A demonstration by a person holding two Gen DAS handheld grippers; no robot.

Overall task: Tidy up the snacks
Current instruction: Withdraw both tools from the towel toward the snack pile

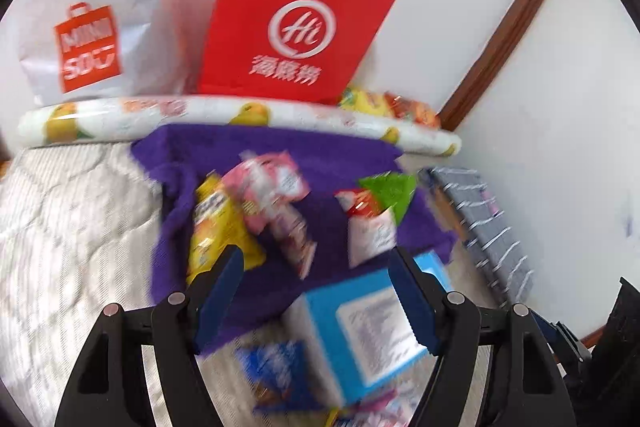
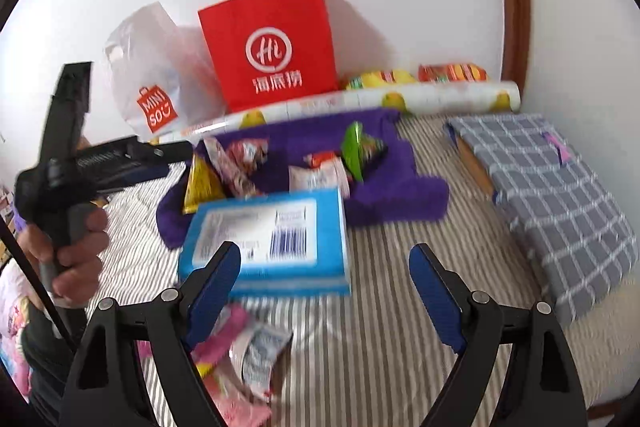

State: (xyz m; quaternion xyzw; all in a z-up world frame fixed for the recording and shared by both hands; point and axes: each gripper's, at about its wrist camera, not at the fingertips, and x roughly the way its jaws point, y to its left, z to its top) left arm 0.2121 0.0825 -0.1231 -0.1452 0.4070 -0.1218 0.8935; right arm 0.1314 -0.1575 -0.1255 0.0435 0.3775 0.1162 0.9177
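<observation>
Several snack packets lie on a purple towel (image 1: 320,147) (image 2: 400,195) on the bed: a yellow packet (image 1: 216,231) (image 2: 202,183), a pink packet (image 1: 272,195) (image 2: 240,163), a red-and-white packet (image 1: 368,223) (image 2: 320,171) and a green packet (image 1: 390,189) (image 2: 358,147). A blue box (image 1: 360,327) (image 2: 268,239) lies in front of the towel. More packets (image 1: 280,363) (image 2: 248,347) lie nearer. My left gripper (image 1: 316,263) is open and empty above the towel and box. My right gripper (image 2: 324,263) is open and empty over the box's near side.
A red paper bag (image 1: 296,23) (image 2: 272,51) and a white Miniso bag (image 1: 88,39) (image 2: 156,87) stand against the wall behind a printed roll (image 1: 240,115) (image 2: 400,99). A grey checked folded cloth (image 2: 560,195) lies at right. The left hand and its handle (image 2: 68,163) show at left.
</observation>
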